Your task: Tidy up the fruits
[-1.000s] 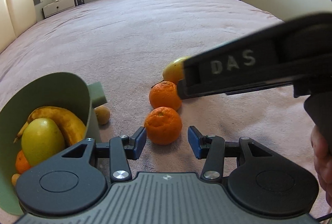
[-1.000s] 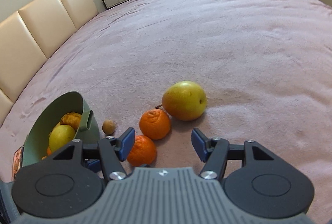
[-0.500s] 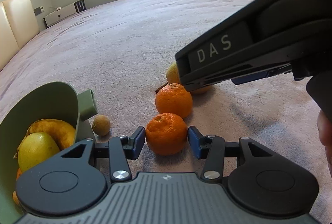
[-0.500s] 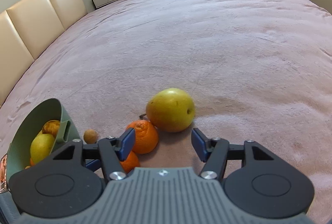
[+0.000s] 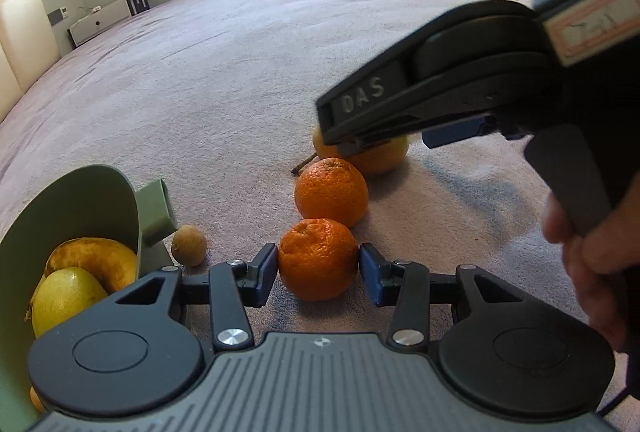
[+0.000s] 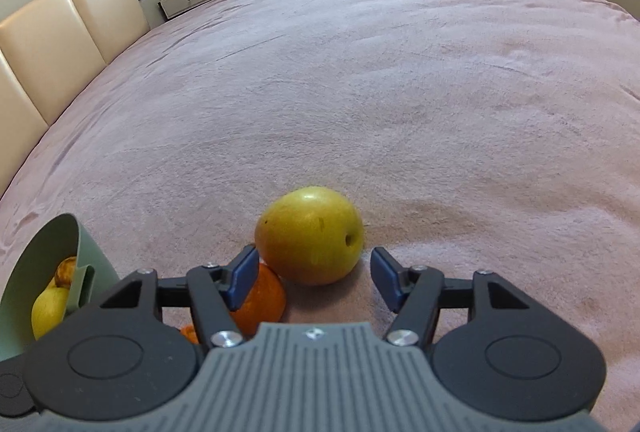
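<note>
We find the far blanket (image 6: 400, 92) bare and open to approach. Near the left gripper (image 5: 318, 278) the ground is crowded: the near orange (image 5: 318, 259) fills the gap between its closing jaws, a second orange (image 5: 332, 191) sits close behind, and the bowl (image 5: 72, 200) and a small brown fruit (image 5: 189, 245) block the left. The right gripper (image 6: 312, 278), jaws opening, overhangs the pear (image 6: 310, 234); to the pear's right lies free blanket.
</note>
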Available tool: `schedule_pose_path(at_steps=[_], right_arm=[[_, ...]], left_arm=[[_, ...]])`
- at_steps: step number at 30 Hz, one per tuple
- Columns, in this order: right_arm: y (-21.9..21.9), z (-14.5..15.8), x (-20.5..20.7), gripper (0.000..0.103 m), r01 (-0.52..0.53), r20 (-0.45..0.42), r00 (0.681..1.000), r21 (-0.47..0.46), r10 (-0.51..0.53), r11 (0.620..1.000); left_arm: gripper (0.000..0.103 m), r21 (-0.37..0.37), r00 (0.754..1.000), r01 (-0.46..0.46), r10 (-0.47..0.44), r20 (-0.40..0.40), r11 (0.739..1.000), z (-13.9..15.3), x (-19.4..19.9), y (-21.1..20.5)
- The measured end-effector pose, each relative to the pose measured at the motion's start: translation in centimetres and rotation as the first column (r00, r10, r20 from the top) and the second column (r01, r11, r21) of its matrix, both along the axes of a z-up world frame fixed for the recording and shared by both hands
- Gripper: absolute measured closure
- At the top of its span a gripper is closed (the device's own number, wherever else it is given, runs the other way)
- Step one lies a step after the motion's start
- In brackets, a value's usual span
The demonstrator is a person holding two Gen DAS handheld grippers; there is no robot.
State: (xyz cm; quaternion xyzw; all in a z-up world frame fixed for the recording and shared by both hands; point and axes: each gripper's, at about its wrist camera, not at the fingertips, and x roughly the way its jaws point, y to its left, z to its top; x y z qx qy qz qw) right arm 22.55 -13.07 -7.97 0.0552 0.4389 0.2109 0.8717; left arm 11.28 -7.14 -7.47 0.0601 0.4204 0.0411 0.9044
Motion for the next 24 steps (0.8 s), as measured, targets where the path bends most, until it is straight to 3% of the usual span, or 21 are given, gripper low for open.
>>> schedule_pose_path(at_steps=[9,24], right_arm=[[0.7,-0.6,1.3,0.034,0.007,-0.022,1.000,0.021,-0.007,1.000],[1.0,-1.2,1.8,0.037,0.015,-0.054,0.998,0.036,-0.013,0.999]], left_arm=[[0.051,0.043,0.999,0.043,-0.042,-0.025,0.998,-0.6,1.2,0.0],[0.053,0.033,0.998,0.059,-0.058,-0.030,0.998,-0.5,1.1,0.4]])
